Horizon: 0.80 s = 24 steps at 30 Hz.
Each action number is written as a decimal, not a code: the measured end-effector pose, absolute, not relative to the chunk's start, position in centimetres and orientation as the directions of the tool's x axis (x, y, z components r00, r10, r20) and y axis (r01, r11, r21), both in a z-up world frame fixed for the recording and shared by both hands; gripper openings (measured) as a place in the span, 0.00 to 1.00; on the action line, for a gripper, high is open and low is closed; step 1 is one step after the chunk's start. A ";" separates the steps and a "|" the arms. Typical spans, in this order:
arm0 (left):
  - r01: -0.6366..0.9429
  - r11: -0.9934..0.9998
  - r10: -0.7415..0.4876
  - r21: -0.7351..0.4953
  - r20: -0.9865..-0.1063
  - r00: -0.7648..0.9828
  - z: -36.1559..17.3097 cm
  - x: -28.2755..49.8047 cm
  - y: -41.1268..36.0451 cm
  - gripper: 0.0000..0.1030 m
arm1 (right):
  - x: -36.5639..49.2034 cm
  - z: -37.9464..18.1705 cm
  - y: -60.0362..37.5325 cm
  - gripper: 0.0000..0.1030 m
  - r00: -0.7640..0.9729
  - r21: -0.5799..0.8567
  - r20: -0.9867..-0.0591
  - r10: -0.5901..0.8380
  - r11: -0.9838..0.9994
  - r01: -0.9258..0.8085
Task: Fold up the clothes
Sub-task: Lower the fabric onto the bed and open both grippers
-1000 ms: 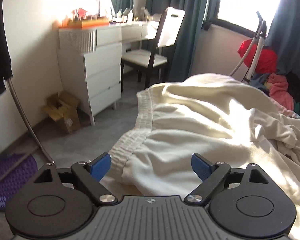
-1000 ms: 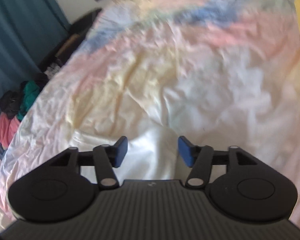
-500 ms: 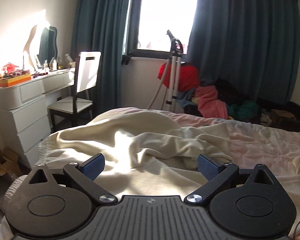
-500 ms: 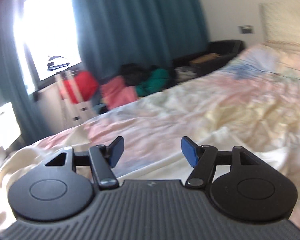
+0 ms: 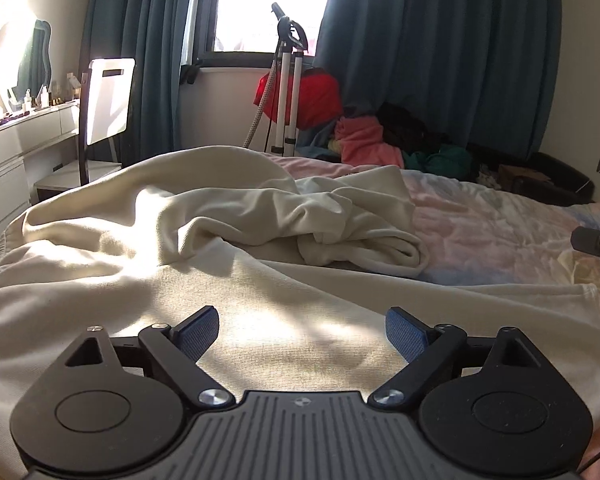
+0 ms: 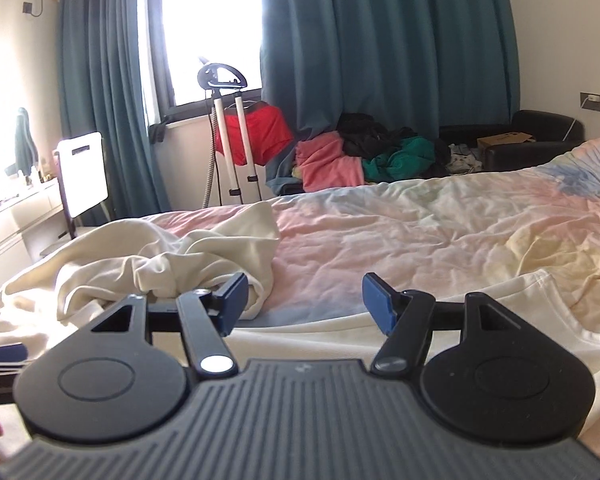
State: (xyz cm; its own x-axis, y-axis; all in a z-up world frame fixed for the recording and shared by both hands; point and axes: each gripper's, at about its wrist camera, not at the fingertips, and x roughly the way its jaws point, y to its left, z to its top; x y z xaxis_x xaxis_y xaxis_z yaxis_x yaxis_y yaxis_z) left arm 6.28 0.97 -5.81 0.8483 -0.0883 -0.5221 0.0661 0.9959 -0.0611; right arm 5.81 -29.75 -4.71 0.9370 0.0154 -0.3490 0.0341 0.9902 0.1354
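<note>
A cream garment [image 5: 228,264] lies spread and bunched on the bed [image 5: 500,232]; its crumpled part is at the far middle. My left gripper [image 5: 302,334] is open and empty just above the flat near part of the garment. The garment also shows in the right wrist view [image 6: 160,264], with a flat edge running right [image 6: 520,304]. My right gripper [image 6: 304,300] is open and empty above that near edge. The left gripper's blue fingertip [image 6: 4,354] shows at the left edge of the right wrist view.
A pastel bedsheet [image 6: 420,232] covers the bed. A garment steamer stand [image 6: 230,140] with a red item stands by the window. A pile of clothes [image 6: 360,156] lies beyond the bed. A white chair [image 5: 108,108] and dresser [image 5: 16,148] stand at the left.
Both grippers have swung up from looking down at the bed to looking level across it toward the window. Both stay open and empty.
</note>
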 end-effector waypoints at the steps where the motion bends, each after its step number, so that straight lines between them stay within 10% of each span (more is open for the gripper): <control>1: 0.073 0.996 -0.087 -0.048 -0.517 0.852 -5.9 6.8 0.7 0.89 | 5.9 -4.8 -29.5 0.64 0.938 0.127 -0.348 0.014 0.991 0.033; 13: 0.189 0.980 -0.195 -0.070 -0.565 0.802 -8.3 20.5 -6.5 0.84 | 7.9 -6.5 -29.6 0.64 0.936 0.136 -0.352 -0.014 0.989 0.066; 24: -0.068 0.986 -0.048 -0.154 -0.642 0.765 -13.0 32.4 -12.6 0.96 | 13.8 -11.6 -35.3 0.64 0.865 0.293 -0.478 -0.150 0.901 0.319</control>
